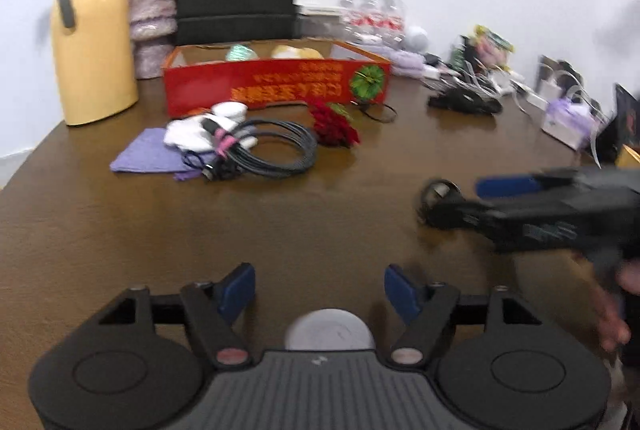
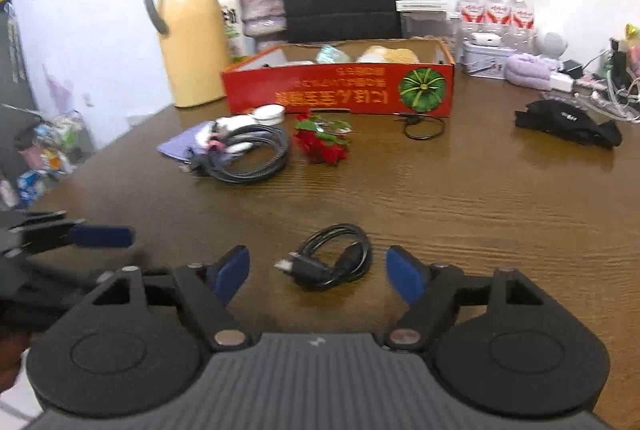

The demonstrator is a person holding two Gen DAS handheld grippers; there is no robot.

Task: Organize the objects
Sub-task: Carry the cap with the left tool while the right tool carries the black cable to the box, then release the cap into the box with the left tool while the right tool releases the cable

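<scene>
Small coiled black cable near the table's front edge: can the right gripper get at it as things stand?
Probably yes: the small coiled black cable lies on bare table just ahead of the open right gripper, nothing between.

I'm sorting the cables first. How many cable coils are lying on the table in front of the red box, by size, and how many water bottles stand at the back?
Large grey cable coil: 1
Small black cable coil, between the open right hand-held gripper fingers: 1
Thin black loop: 1
Water bottles: 3
Total: 6
</scene>
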